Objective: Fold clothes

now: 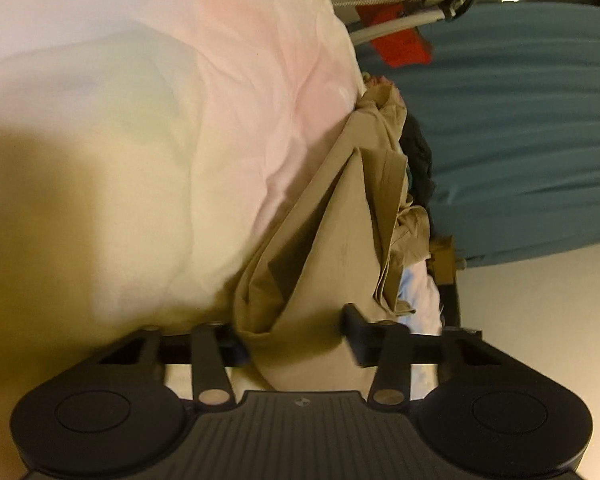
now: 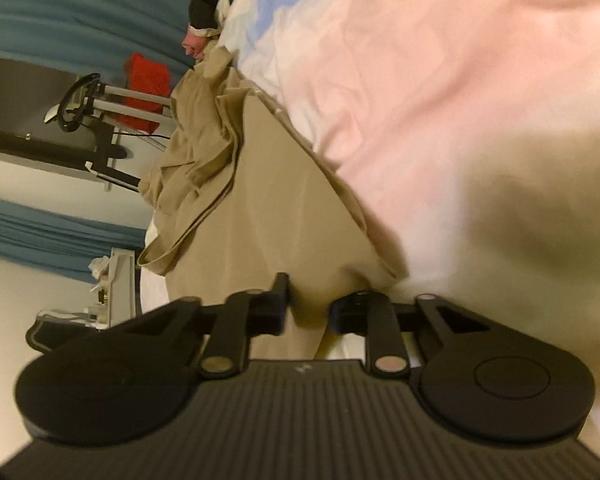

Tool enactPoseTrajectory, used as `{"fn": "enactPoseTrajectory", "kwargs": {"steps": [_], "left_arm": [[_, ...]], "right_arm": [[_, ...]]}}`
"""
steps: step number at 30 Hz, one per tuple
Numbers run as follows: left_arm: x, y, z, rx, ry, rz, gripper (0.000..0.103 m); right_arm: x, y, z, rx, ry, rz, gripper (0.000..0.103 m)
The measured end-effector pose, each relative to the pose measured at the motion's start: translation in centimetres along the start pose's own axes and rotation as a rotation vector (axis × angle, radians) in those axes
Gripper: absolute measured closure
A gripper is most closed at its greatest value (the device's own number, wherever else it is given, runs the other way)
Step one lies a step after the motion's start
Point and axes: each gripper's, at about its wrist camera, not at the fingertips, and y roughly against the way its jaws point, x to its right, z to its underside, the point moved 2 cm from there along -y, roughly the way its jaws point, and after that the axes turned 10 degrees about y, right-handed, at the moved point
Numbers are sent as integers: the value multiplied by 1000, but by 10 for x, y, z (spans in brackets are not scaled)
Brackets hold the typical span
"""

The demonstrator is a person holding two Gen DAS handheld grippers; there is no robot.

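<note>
both grippers have hold of one tan garment (image 1: 340, 216) that lies across a pink and white bedcover (image 1: 204, 128). the left gripper (image 1: 296, 338) has its jaws narrowed onto a bunched fold of the cloth. the right gripper (image 2: 310, 306) pinches a thinner fold, jaws close together. the rest of the garment lies rumpled ahead, near a teal curtain (image 1: 520, 128).
</note>
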Motion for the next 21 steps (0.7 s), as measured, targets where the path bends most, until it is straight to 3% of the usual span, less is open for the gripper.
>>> {"fn": "enactPoseTrajectory", "kwargs": {"steps": [3, 12, 17, 21], "left_arm": [[3, 5, 1, 12, -19, 35, 87], [32, 46, 11, 77, -97, 175, 92], [53, 86, 31, 90, -112, 246, 92], [58, 125, 54, 103, -129, 261, 92]], "right_arm": [[-10, 7, -3, 30, 53, -41, 88], [-32, 33, -19, 94, 114, -154, 91], [-53, 69, -22, 95, 149, -251, 91], [-63, 110, -5, 99, 181, -296, 91]]}}
